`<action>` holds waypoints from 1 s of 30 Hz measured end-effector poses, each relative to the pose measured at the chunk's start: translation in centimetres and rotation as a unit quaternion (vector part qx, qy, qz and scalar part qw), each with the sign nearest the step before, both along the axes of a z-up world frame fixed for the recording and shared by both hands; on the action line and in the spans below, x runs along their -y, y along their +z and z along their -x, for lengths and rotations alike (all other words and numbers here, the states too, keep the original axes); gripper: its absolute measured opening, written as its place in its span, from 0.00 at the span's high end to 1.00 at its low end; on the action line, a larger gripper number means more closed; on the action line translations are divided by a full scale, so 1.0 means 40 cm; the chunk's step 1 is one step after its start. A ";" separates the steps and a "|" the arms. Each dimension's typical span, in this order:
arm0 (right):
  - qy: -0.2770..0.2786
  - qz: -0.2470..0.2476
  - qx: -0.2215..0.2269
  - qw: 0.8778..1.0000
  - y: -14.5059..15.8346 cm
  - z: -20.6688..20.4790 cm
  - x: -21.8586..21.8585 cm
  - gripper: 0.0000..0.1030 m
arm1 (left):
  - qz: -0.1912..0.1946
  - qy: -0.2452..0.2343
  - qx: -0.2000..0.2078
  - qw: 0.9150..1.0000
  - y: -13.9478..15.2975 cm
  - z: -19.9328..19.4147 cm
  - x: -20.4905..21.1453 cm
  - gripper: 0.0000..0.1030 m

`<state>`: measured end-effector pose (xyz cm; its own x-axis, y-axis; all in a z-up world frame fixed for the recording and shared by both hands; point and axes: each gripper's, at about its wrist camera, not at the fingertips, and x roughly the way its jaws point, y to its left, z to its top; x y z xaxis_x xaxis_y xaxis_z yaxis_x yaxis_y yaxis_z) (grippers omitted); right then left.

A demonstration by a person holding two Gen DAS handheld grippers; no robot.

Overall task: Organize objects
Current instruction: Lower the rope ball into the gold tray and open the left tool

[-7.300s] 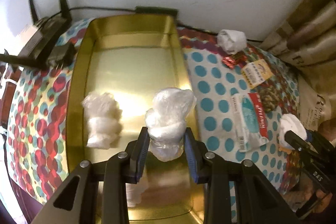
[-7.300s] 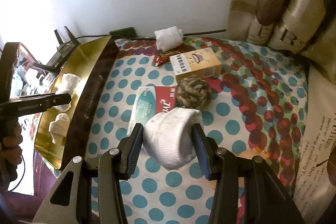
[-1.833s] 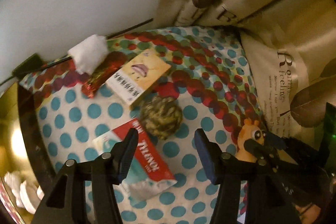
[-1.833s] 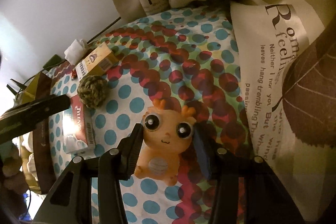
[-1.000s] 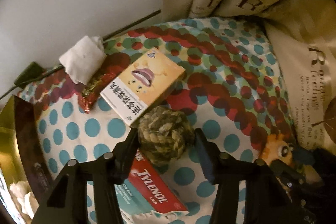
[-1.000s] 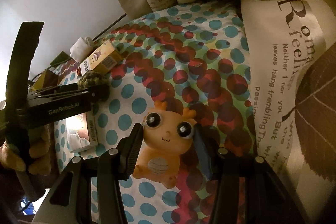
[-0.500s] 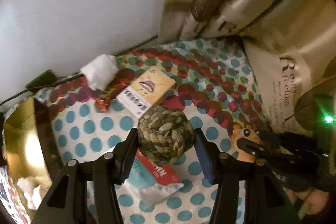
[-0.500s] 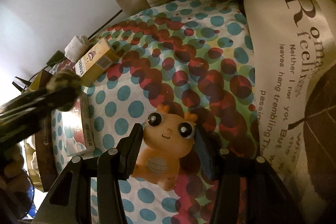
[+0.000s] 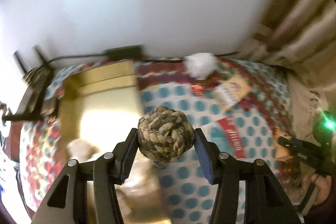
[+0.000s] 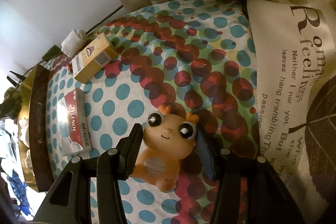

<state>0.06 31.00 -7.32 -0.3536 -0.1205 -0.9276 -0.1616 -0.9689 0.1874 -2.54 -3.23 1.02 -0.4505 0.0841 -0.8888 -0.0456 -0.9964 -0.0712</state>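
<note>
My left gripper (image 9: 166,141) is shut on a woven rope ball (image 9: 166,135) and holds it in the air above the right rim of the gold tray (image 9: 100,85). White bundles (image 9: 80,149) lie in the tray. My right gripper (image 10: 168,152) has its jaws on both sides of an orange big-eyed toy (image 10: 166,146) that sits on the dotted cloth (image 10: 189,56); the toy fills the gap. The gold tray also shows at the left edge of the right wrist view (image 10: 40,119).
A red Tylenol box (image 10: 75,121), a yellow carton (image 10: 93,60) and a white wad (image 10: 73,42) lie on the cloth between toy and tray. Printed cushions (image 10: 294,56) bound the right side. A black router (image 9: 33,85) stands left of the tray by the wall.
My left gripper closed on the rope ball, lifted it and swung left toward the gold tray. My right gripper stayed around the orange toy, its jaws now tighter on it.
</note>
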 end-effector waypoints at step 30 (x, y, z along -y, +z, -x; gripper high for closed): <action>0.014 -0.029 -0.018 0.999 0.062 -0.016 0.117 0.52 | -0.011 0.099 0.067 0.993 -0.154 0.046 0.255 0.47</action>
